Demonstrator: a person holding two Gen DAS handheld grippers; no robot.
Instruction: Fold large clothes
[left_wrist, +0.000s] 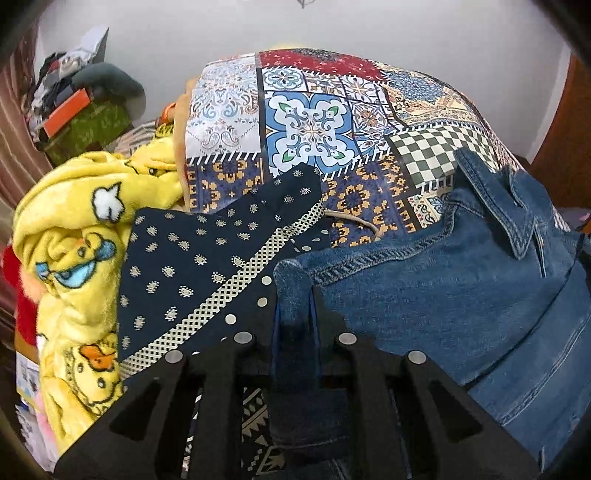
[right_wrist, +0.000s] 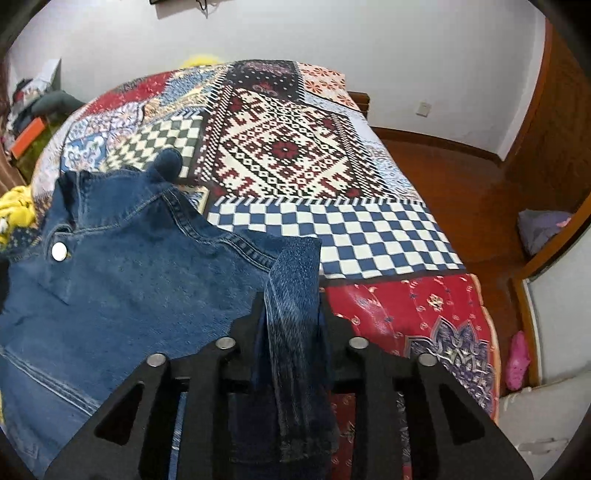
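A blue denim jacket (left_wrist: 461, 280) lies over the patchwork bedspread (left_wrist: 310, 125), collar toward the far side. My left gripper (left_wrist: 295, 295) is shut on a fold of the jacket's edge, which hangs down between the fingers. In the right wrist view the denim jacket (right_wrist: 129, 288) spreads to the left, with a metal snap button (right_wrist: 59, 252) near its collar. My right gripper (right_wrist: 291, 299) is shut on another fold of the jacket's edge above the bedspread (right_wrist: 332, 236).
A navy patterned garment (left_wrist: 199, 266) lies left of the jacket, beside a yellow cartoon blanket (left_wrist: 81, 236). A clutter pile (left_wrist: 74, 103) stands at the far left. The wooden floor (right_wrist: 461, 177) and a pink slipper (right_wrist: 517, 360) are right of the bed.
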